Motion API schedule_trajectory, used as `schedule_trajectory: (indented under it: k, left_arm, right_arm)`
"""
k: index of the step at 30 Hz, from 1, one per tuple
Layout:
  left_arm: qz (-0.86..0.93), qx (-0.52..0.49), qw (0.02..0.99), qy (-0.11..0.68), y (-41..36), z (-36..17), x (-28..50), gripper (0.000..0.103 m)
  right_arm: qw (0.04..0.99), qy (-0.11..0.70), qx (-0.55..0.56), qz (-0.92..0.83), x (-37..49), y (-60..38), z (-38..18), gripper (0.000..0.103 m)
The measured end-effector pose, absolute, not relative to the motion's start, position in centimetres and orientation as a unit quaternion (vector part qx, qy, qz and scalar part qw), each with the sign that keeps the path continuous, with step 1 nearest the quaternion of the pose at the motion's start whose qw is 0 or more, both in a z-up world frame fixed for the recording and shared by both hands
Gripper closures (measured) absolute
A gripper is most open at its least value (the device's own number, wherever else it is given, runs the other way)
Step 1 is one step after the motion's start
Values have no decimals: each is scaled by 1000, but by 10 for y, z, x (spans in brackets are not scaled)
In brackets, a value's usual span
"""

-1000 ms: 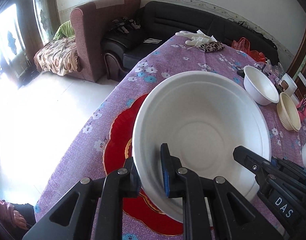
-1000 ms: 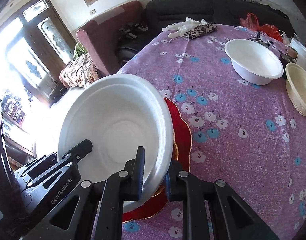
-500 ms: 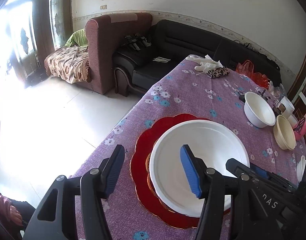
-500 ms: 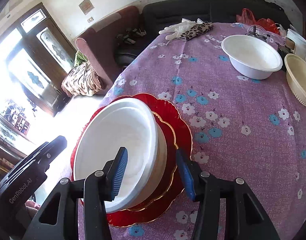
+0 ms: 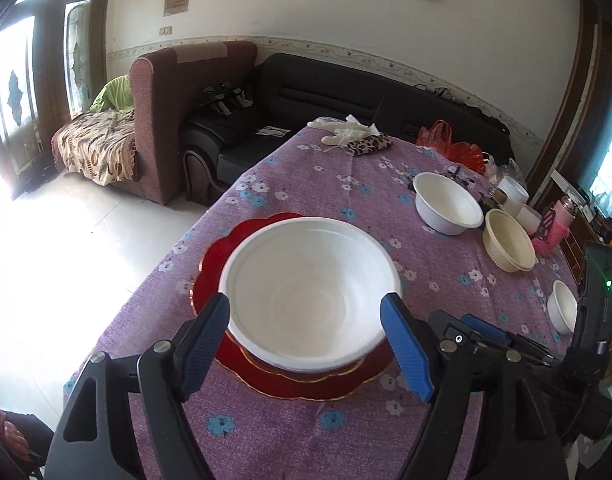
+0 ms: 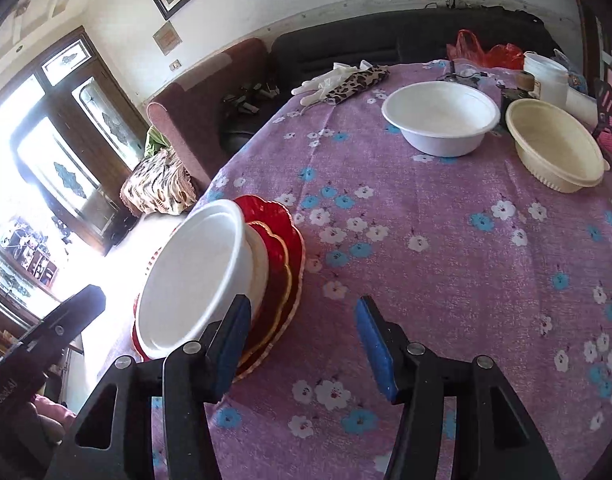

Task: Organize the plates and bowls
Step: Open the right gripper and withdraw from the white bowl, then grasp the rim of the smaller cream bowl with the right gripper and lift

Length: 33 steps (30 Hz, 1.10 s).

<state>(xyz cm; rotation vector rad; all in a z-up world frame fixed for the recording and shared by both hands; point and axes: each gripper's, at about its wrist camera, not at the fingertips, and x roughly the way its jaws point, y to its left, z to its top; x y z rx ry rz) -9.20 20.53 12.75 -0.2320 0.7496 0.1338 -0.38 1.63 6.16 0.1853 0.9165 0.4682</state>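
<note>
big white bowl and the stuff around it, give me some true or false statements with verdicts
1. The big white bowl sits on the red plates. True.
2. The left claw is clamped on the bowl's rim. False: its jaws are opening, and the pads stand clear on either side of the bowl.
3. The right claw holds nothing. True: its jaws are opening over bare tablecloth.
4. The cream bowl is stacked inside the smaller white bowl. False: they sit side by side.
5. A leopard-print cloth lies at the table's far end. True.
</note>
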Motion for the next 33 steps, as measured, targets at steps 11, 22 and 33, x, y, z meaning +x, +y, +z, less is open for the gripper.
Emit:
schedule_trajectory:
  k: [11,22,33]
  left_arm:
    - [-34,-55,916,396,97,112,-78,22]
    - [-82,-14,901,427,23,86,-57,22]
    - [-81,-8,894,440,-13,63,-25,22]
  right_arm:
    - [880,447,107,124,-33,-122,29,43]
    - [884,415,214,-16,-44,-291,31,44]
    - [879,343,320,-82,-37,-381,52,44]
